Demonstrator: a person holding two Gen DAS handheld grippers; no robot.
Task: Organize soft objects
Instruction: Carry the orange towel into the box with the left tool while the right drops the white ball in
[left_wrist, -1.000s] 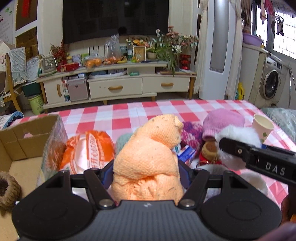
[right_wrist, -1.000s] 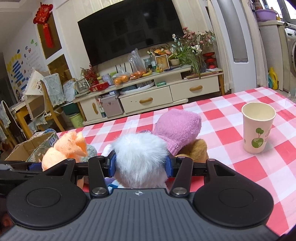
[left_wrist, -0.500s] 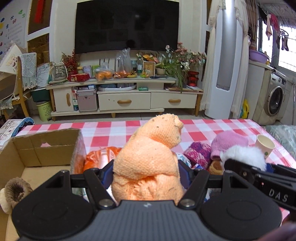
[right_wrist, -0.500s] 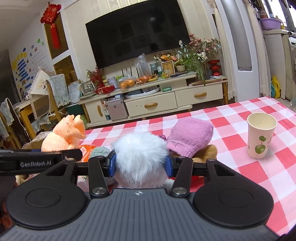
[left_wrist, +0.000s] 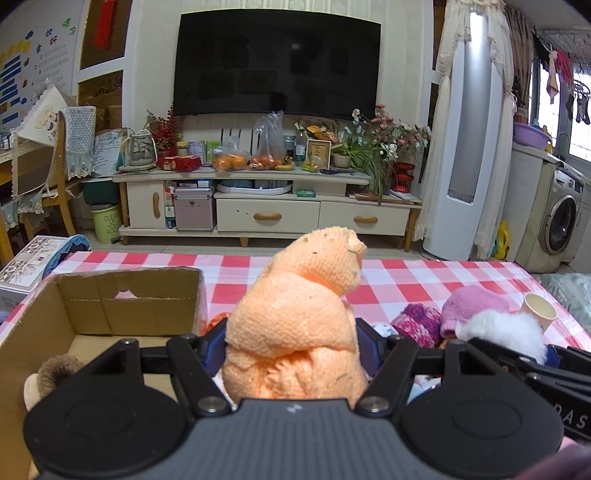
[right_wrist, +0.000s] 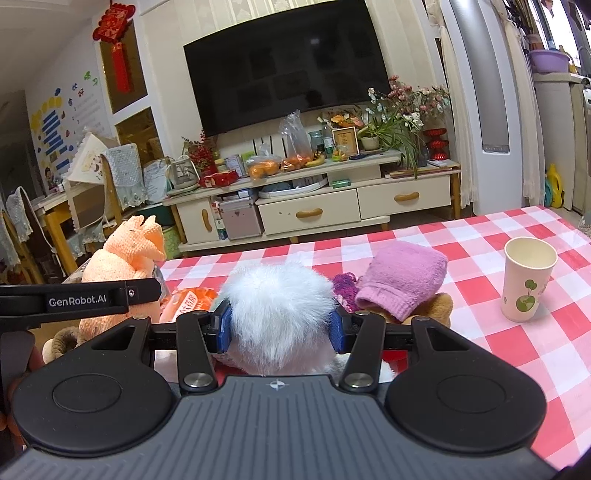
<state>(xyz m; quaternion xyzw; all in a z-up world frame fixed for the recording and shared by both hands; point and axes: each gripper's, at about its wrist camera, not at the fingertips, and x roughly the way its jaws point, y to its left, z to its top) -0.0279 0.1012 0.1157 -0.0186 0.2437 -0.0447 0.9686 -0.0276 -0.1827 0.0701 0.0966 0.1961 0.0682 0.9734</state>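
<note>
Tabletop: red-and-white checked cloth (right_wrist: 480, 295), with a living room behind it holding one dark television (left_wrist: 277, 62) and one low cream cabinet (left_wrist: 266, 206).
Orange knitted item (left_wrist: 295, 325): one, peach-orange, ribbed and lumpy, bunched upright with a folded tip; held above the tabletop just beside the cardboard box.
Left gripper (left_wrist: 291, 347): narrowed around the orange knitted item, blue pads pressed into both sides.
White fluffy item (right_wrist: 279, 314): one, long pale fur, rounded; held over the pile of soft things at the tabletop's near edge.
Right gripper (right_wrist: 280, 328): closed in on the white fluffy item, blue pads sunk into the fur.
Cardboard box (left_wrist: 110, 295): one, open, at the left edge; one brown furry item (left_wrist: 51, 373) lies inside.
Pile on tabletop: one pink knit hat (right_wrist: 402, 280), one purple knit piece (left_wrist: 417, 325), one tan plush (right_wrist: 439, 306) under the hat, one orange plastic bag (right_wrist: 188, 299).
Paper cup (right_wrist: 528, 280): one, upright, green leaf print, near the right edge, apart from the pile.
</note>
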